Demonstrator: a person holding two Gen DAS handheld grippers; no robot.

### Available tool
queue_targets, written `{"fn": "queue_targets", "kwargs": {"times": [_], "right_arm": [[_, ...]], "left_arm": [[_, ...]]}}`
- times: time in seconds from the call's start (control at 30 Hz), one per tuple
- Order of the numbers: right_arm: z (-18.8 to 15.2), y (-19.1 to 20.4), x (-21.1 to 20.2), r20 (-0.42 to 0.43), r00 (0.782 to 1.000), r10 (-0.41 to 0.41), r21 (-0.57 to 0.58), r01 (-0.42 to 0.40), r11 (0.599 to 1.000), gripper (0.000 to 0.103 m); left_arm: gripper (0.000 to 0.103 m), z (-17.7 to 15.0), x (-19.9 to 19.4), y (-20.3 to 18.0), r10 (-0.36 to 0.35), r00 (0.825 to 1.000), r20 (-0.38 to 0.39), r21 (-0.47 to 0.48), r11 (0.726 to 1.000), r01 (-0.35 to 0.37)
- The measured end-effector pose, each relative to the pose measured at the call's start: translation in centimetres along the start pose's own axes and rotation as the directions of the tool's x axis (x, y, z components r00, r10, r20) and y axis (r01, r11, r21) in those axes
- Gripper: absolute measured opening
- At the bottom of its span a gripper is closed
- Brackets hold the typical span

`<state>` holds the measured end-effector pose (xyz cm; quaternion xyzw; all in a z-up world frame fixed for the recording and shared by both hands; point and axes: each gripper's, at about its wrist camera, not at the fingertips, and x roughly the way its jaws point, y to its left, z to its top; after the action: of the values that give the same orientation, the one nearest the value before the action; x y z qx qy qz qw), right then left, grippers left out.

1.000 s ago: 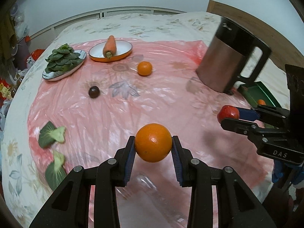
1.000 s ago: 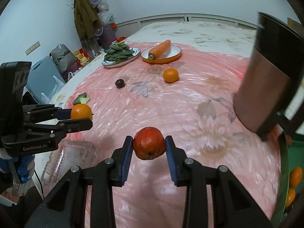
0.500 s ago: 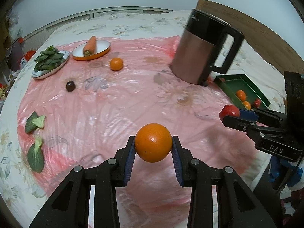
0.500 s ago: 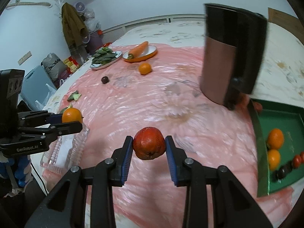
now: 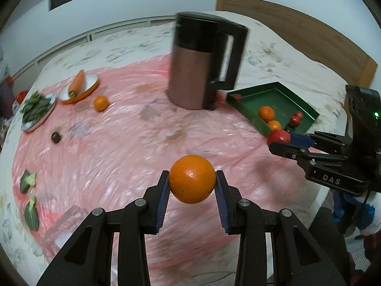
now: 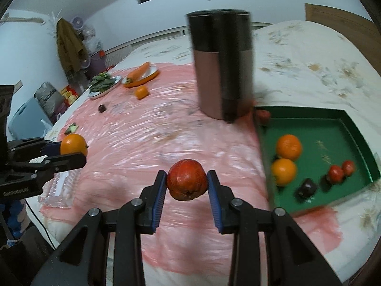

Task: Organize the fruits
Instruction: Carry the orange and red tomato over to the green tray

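Observation:
My left gripper (image 5: 192, 186) is shut on an orange (image 5: 192, 178) and holds it above the pink sheet. My right gripper (image 6: 187, 186) is shut on a red fruit (image 6: 187, 183), also in the air, left of the green tray (image 6: 321, 143). The tray holds two oranges (image 6: 288, 146), small red fruits (image 6: 335, 174) and a dark one (image 6: 307, 187). In the left wrist view the tray (image 5: 283, 100) lies at the right behind the right gripper (image 5: 278, 140). A loose orange (image 5: 100, 103) and a dark fruit (image 5: 56, 137) lie on the sheet at the left.
A tall kettle (image 5: 202, 62) stands beside the tray's far corner. A plate with a carrot (image 5: 78, 85) and a plate of greens (image 5: 35, 109) sit at the far left. Leafy pieces (image 5: 28, 181) and a clear plastic box (image 6: 59, 188) lie near the sheet's left edge.
Both grippers have swung to the right with their fruits still held. The kettle and green tray have come further into view, and the tray is now close to the right gripper.

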<state>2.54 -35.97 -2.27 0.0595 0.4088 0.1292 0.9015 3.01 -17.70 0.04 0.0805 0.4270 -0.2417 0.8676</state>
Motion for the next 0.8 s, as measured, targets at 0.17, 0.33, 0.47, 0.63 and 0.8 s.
{"fn": "queue_targets", "kwargs": {"times": [0.17,0.33,0.47,0.63,0.8], "right_arm": [[-0.4,-3.0,-1.3,0.017,0.999,-0.041,0.037,0.040,0.998,0.035],[-0.5,-5.7,-2.2,0.031,0.996,-0.081,0.071,0.079,0.994,0.035],[-0.5,-7.9,-2.9,0.040,0.993,-0.112,0.097,0.108,0.989,0.035],[-0.7,-10.3,-3.5,0.049,0.989,-0.140,0.130,0.133,0.983,0.035],[-0.9,-12.2,-3.7,0.053,0.985,-0.163,0.157,0.153,0.976,0.035]], "left_arm": [[0.032,1.3,0.7,-3.0,-0.028,1.000,0.002,0.050,0.998,0.028],[0.032,2.5,1.5,-5.7,-0.051,0.999,-0.001,0.092,0.994,0.051],[0.032,3.3,2.5,-7.5,-0.069,0.998,-0.008,0.118,0.991,0.069],[0.032,4.2,3.6,-9.3,-0.083,0.996,-0.015,0.148,0.985,0.084],[0.032,4.9,4.7,-11.2,-0.099,0.995,-0.021,0.179,0.979,0.101]]}}
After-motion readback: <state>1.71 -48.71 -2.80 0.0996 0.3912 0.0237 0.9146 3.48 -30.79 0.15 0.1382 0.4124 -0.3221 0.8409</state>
